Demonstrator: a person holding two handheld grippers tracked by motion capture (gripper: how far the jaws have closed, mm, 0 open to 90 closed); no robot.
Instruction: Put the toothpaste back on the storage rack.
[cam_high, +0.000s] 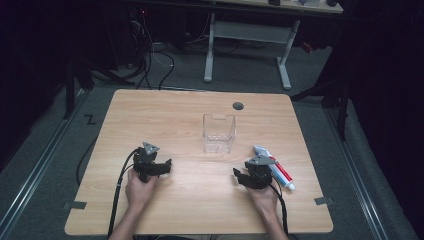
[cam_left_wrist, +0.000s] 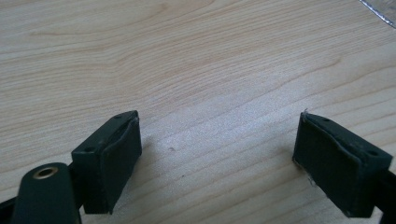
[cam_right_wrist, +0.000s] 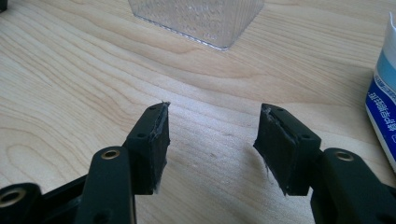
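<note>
Nearest us in the high view are the two forearms that come in from the bottom edge, each hand wrapped around a gripper on the wooden table (cam_high: 200, 200); the left gripper (cam_high: 167, 165) sits at the near left, its jaws apart and holding nothing; the right gripper (cam_high: 239, 176) sits at the near right, jaws also apart over bare wood. We see a toothpaste tube (cam_high: 277, 169) lying flat just beside the right gripper on its outer side, slanted, its cap toward the near edge; a clear plastic box (cam_high: 219, 133) stands upright near the middle of the table, beyond both grippers and well apart from the left one.

Moving to the left gripper view, we look along two black jaws spread wide — nothing but wood grain lies between them; a sliver of something clear or silvery shows at the top right corner (cam_left_wrist: 380, 11), too little for us to name.

Turning to the right gripper view, we find the jaws parted but narrower than the left pair's, with bare table between the pads and no grip on anything; the clear plastic box (cam_right_wrist: 201, 21) stands ahead of them, apart; the toothpaste tube (cam_right_wrist: 383, 102) — white and blue, with print — lies at the right edge, beside the right jaw and not touching it.
</note>
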